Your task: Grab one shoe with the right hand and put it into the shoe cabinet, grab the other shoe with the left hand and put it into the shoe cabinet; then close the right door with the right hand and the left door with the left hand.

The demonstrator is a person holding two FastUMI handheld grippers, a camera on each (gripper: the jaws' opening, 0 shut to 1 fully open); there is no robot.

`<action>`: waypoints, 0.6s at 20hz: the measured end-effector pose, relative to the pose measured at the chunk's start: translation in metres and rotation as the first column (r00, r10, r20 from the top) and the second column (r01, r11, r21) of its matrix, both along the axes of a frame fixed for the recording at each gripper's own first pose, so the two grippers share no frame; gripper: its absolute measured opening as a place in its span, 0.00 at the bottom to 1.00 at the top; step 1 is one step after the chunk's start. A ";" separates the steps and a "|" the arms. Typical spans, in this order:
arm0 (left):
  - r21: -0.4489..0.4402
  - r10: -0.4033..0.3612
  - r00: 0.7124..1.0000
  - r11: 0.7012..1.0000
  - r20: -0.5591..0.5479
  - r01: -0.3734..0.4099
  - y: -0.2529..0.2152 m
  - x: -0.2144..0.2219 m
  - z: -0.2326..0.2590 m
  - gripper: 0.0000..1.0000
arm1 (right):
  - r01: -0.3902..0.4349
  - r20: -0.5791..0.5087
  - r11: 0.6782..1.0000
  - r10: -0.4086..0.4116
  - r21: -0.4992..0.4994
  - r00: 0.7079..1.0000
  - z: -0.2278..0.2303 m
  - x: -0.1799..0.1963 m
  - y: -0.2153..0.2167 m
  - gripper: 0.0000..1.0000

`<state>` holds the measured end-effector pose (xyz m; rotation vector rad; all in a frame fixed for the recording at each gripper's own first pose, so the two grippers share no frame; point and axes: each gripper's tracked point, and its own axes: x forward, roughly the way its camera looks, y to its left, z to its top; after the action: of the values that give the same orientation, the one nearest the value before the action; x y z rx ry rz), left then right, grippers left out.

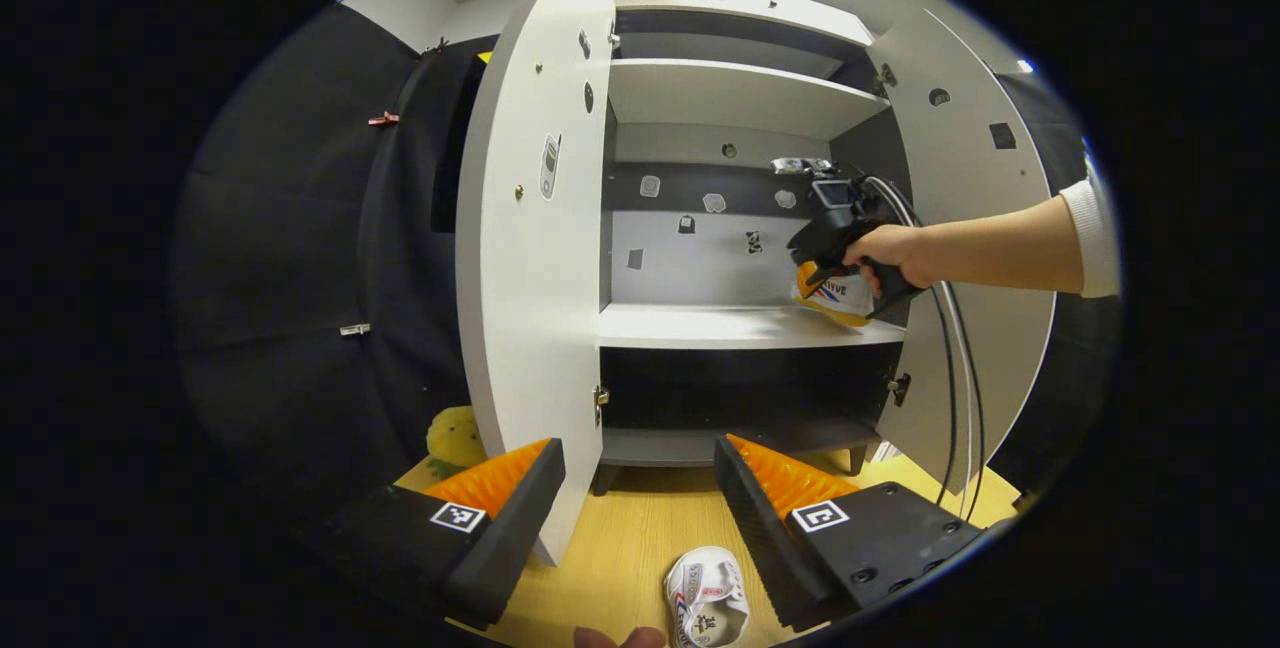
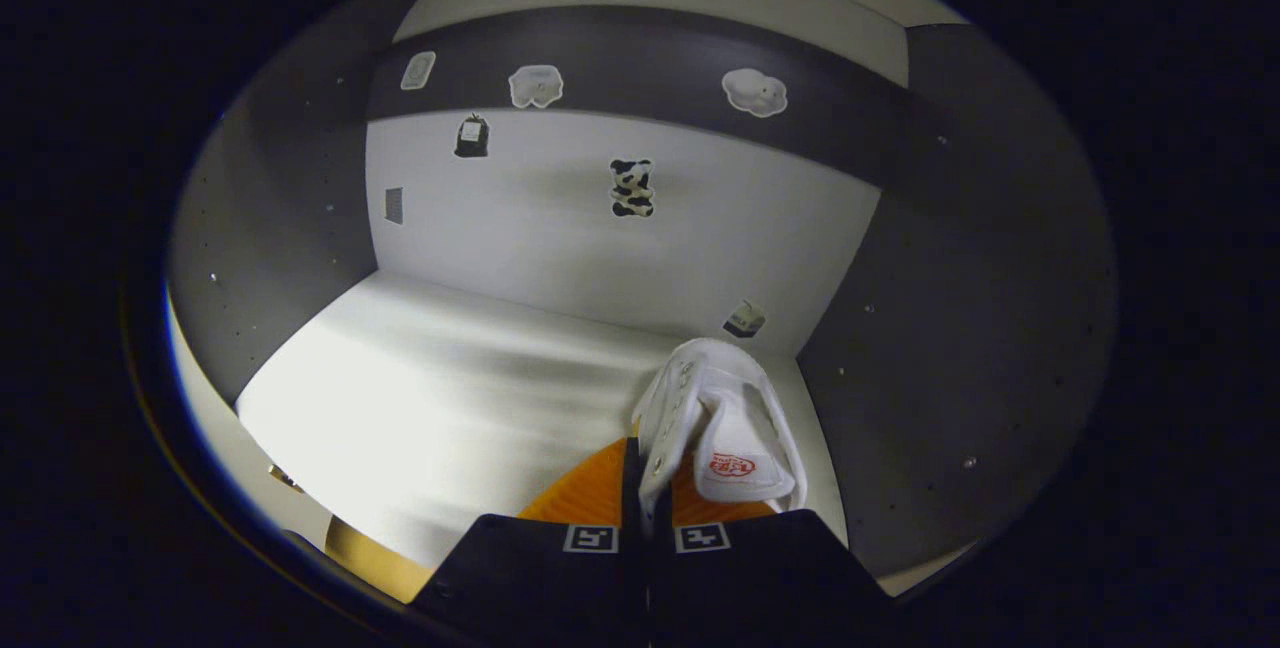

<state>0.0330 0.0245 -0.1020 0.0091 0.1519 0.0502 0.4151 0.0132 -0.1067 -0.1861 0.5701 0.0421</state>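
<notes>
In the left gripper view, the white 2-door shoe cabinet [image 1: 740,323] stands with both doors swung wide, the left door [image 1: 535,228] edge-on and hiding part of the interior. The left gripper [image 1: 640,473] hovers low in front of it, its jaws spread with nothing between them. Below them a small white child's shoe with red and blue printed marks [image 1: 707,610] lies on the pale wooden floor [image 1: 630,548], its heel end cut off at the picture's lower edge. Farther off, a hand [image 1: 890,253] holds the right gripper [image 1: 835,273] at the right end of the middle shelf [image 1: 700,325]; the hand and the gripper's body hide most of the second white shoe [image 1: 838,296] there. In the right gripper view, the right gripper [image 2: 645,488] is pressed together on this shoe's [image 2: 725,428] side wall, pinching it between both fingers. The shoe sits in the shelf's [image 2: 450,388] back right corner, though whether its sole touches the board is hard to make out.
</notes>
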 end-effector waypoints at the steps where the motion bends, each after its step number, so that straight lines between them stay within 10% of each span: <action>1: 0.004 0.000 1.000 1.000 -0.003 0.000 -0.001 -0.001 -0.002 0.95 | -0.009 -0.004 1.000 0.009 -0.026 1.000 -0.004 0.006 0.000 0.06; 8: 0.007 0.022 1.000 1.000 -0.006 -0.022 0.004 -0.007 -0.001 0.95 | -0.060 -0.044 0.994 0.057 -0.090 0.997 -0.019 0.017 0.021 0.05; 12: 0.001 0.022 1.000 1.000 -0.002 -0.022 0.003 -0.010 0.000 0.95 | -0.072 -0.051 0.994 0.067 -0.086 0.996 -0.013 0.005 0.023 0.21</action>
<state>0.0235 0.0276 -0.1016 0.0088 0.1544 0.0723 0.4202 0.0364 -0.1201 -0.2910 0.6139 0.0894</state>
